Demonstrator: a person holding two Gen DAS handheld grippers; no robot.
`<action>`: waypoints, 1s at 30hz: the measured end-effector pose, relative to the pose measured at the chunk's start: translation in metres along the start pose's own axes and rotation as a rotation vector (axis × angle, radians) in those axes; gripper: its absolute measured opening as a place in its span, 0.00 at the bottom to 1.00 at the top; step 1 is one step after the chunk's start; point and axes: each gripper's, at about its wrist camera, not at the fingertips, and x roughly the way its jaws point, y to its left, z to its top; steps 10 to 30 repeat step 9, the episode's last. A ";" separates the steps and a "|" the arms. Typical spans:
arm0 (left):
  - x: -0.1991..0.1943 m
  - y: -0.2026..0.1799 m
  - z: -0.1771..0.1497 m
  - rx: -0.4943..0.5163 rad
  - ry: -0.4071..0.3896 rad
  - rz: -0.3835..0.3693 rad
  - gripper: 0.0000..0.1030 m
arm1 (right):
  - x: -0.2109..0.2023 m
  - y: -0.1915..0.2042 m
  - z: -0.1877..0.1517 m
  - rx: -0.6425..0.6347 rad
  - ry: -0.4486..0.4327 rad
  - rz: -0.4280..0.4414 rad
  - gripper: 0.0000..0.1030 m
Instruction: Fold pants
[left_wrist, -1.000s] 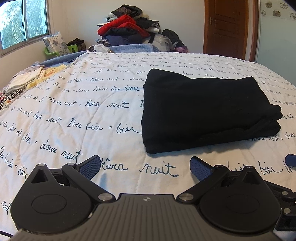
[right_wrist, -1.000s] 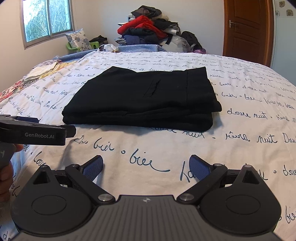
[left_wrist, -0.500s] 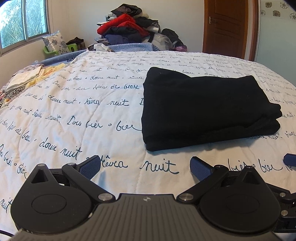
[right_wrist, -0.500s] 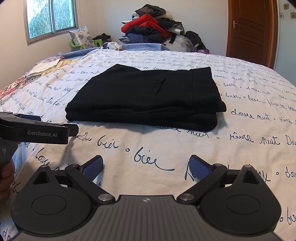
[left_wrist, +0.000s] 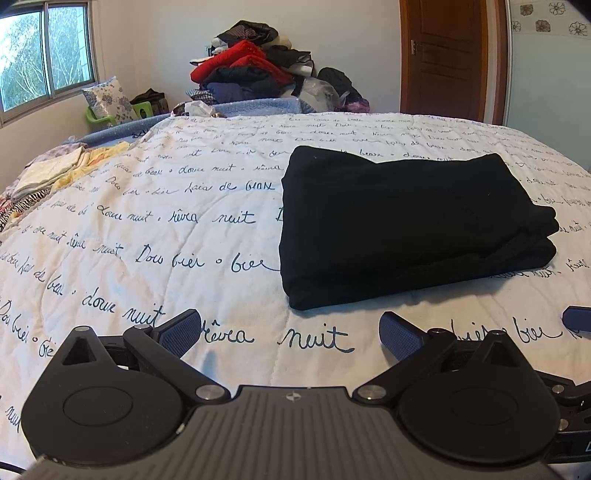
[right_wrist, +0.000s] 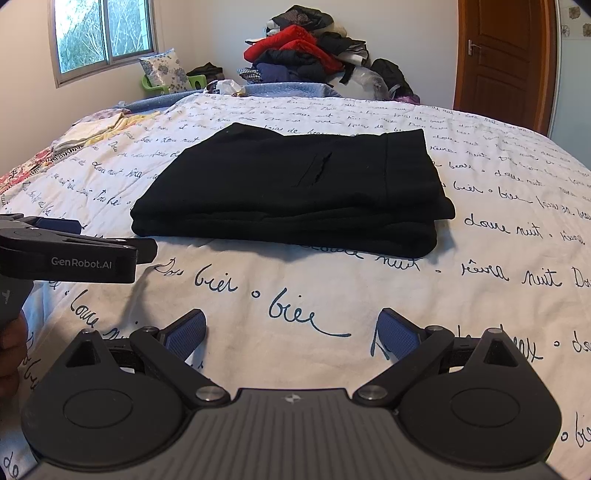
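Black pants lie folded in a thick rectangle on the white bedspread with blue script. My left gripper hangs open just short of their near left corner, nothing between its blue pads. In the right wrist view the same pants lie ahead, a pocket slit on top. My right gripper is open and empty, a short way back from their near edge. The left gripper's body shows at that view's left edge, held by a hand.
A heap of clothes is piled past the bed's far end, beside a flowered pillow. Folded light fabrics lie at the bed's left edge. A wooden door stands at the back right, a window on the left.
Both grippers drew back a little toward the near edge of the bed and stayed open. The pants did not move.
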 end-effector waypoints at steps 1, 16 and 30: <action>0.000 0.001 0.000 0.001 -0.004 0.000 1.00 | 0.000 0.000 0.000 0.000 0.000 0.000 0.97; -0.004 0.005 0.001 -0.009 -0.024 0.009 1.00 | 0.002 0.000 -0.002 -0.003 0.005 -0.001 0.98; -0.004 0.005 0.001 -0.009 -0.024 0.009 1.00 | 0.002 0.000 -0.002 -0.003 0.005 -0.001 0.98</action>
